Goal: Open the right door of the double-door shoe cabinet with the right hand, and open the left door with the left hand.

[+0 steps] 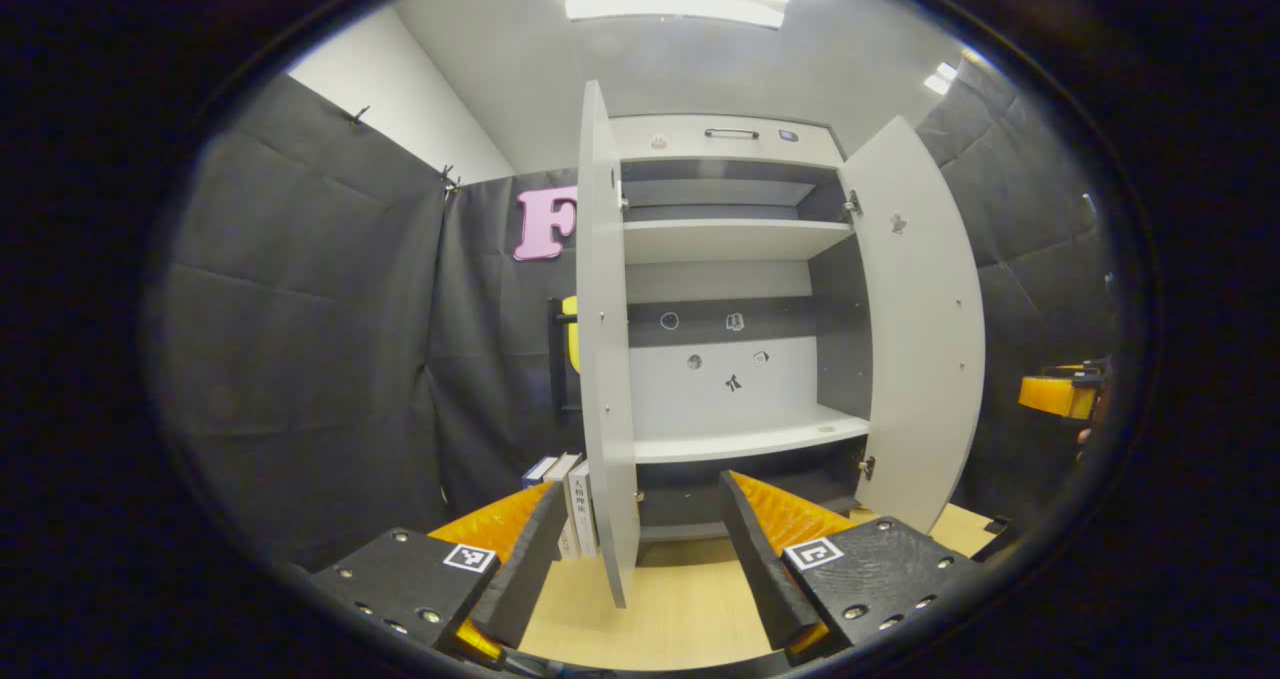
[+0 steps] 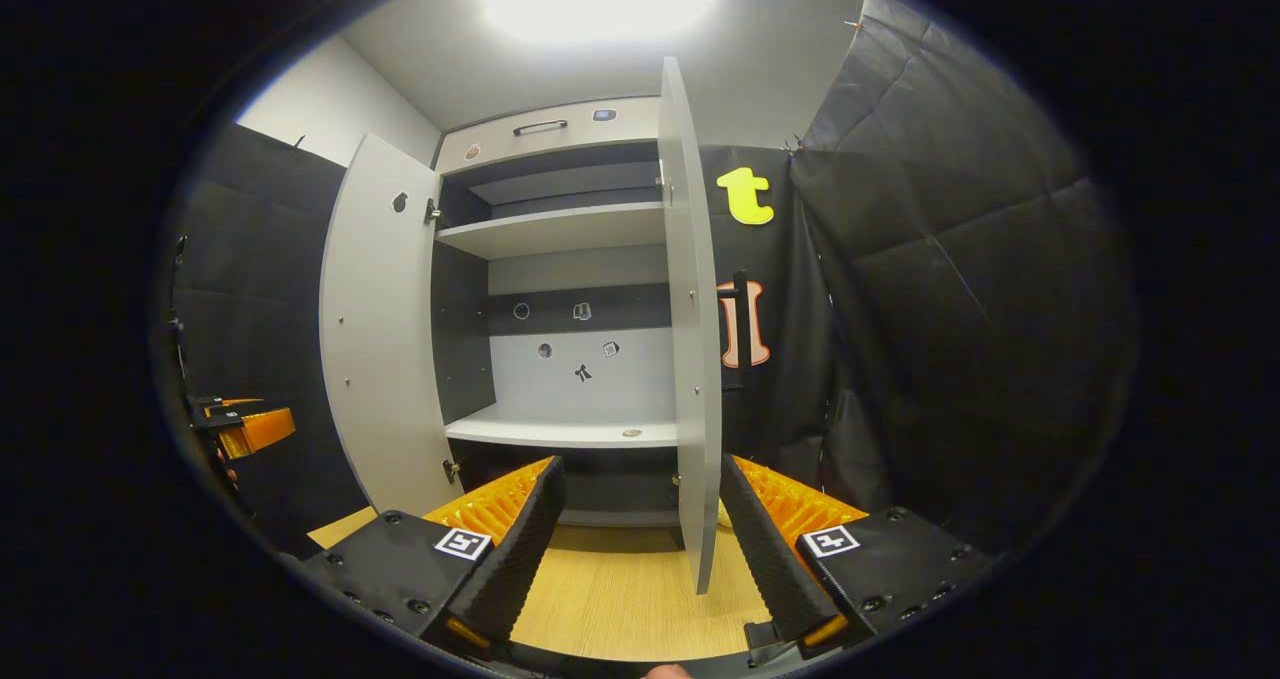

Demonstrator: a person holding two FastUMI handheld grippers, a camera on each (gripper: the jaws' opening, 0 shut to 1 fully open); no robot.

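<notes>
Both doors of the shoe cabinet (image 1: 730, 289) stand wide open. In the left gripper view the left door (image 1: 605, 359) is seen nearly edge-on at the centre of the frame, its lower edge reaching down between the fingers of the left gripper (image 1: 640, 549), whose jaws are spread wide with nothing pinched; the door's edge lies nearer the left finger, though I cannot tell whether they touch. The right door (image 1: 920, 329) swings out at right of centre. Two pale shelves (image 1: 735, 239) cross the bare interior, and a few books (image 1: 575, 504) stand at the lower left of the door on the wooden table (image 1: 680, 609).

In the right gripper view the right door (image 2: 690, 339) stands edge-on at centre, above the right gripper (image 2: 640, 539), jaws likewise spread and holding nothing. The left door (image 2: 385, 329) shows at left, and the left gripper (image 2: 245, 429) sits at the far left edge.
</notes>
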